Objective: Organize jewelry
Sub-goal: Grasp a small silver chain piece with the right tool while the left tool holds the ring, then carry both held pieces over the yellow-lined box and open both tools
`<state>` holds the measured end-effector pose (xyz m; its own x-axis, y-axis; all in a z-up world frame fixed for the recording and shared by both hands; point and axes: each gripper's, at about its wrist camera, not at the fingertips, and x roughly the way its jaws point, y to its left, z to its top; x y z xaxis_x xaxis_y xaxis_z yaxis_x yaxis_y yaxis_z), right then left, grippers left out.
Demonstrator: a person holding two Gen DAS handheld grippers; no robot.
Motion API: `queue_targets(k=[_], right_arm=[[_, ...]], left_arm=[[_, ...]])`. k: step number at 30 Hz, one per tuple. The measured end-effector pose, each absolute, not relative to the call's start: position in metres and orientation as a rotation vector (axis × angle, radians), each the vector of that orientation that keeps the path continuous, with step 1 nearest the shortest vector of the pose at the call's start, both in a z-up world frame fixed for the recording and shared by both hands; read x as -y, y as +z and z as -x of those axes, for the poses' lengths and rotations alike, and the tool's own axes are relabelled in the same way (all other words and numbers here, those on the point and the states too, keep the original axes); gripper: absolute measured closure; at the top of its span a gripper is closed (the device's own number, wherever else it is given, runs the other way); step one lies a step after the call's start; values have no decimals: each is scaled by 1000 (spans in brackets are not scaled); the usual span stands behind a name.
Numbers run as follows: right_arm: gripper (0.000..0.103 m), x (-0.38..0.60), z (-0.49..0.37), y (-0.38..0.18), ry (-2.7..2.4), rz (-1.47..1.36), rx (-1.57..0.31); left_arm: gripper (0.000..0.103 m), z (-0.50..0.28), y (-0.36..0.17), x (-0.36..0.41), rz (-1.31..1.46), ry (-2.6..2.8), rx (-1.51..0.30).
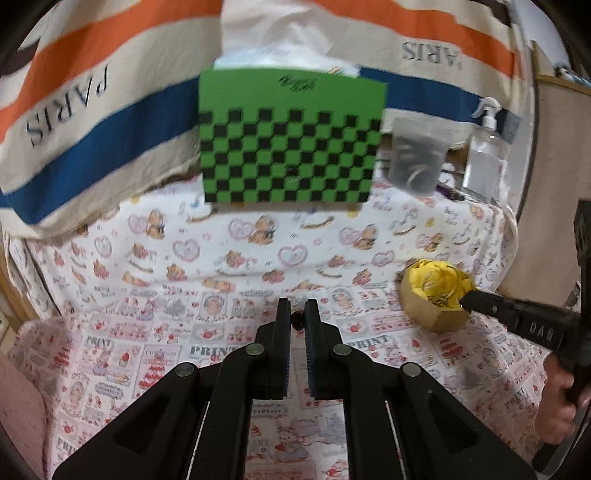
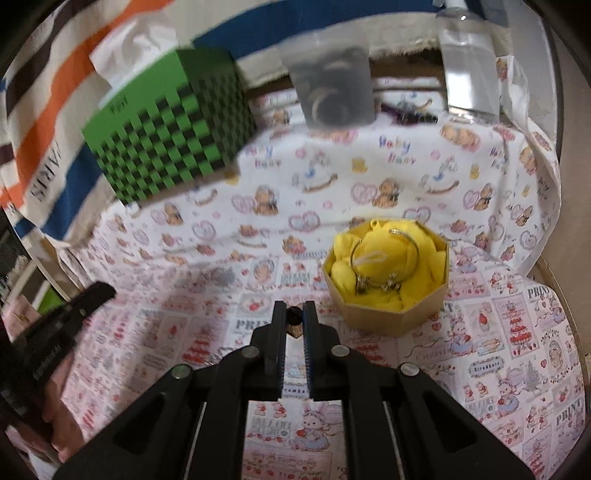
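Here, a small dark jewelry piece (image 2: 294,321) is seen clamped between the tips of the right gripper (image 2: 294,314), whose jaws are closed on it, just beside the cardboard box (image 2: 388,310). In the box, on a yellow cloth (image 2: 413,280), a thin bangle (image 2: 384,258) with small charms is laid. A second small dark piece (image 1: 297,320) is pinched in the same way by the left gripper (image 1: 297,314), above the printed cloth (image 1: 184,266) that covers the table. Further back, a green checkered box (image 1: 291,140) is placed, with white tissue (image 1: 273,33) behind it. Near it a clear container (image 1: 417,155) and a spray bottle (image 1: 484,147) are standing.
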<state>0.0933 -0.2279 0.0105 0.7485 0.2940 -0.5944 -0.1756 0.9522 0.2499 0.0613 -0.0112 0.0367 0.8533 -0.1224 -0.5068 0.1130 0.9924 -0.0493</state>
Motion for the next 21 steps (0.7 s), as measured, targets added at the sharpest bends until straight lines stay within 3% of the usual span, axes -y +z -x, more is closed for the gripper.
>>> queue_targets(k=[6,21], right_arm=[[95,247,-84,30,272,-245,-599],[95,329,-99,33,191,-467,-550]], left_arm=[[97,-46,66,38,-22,-170,-468],[97,-105,86,112,51,-280,-561]])
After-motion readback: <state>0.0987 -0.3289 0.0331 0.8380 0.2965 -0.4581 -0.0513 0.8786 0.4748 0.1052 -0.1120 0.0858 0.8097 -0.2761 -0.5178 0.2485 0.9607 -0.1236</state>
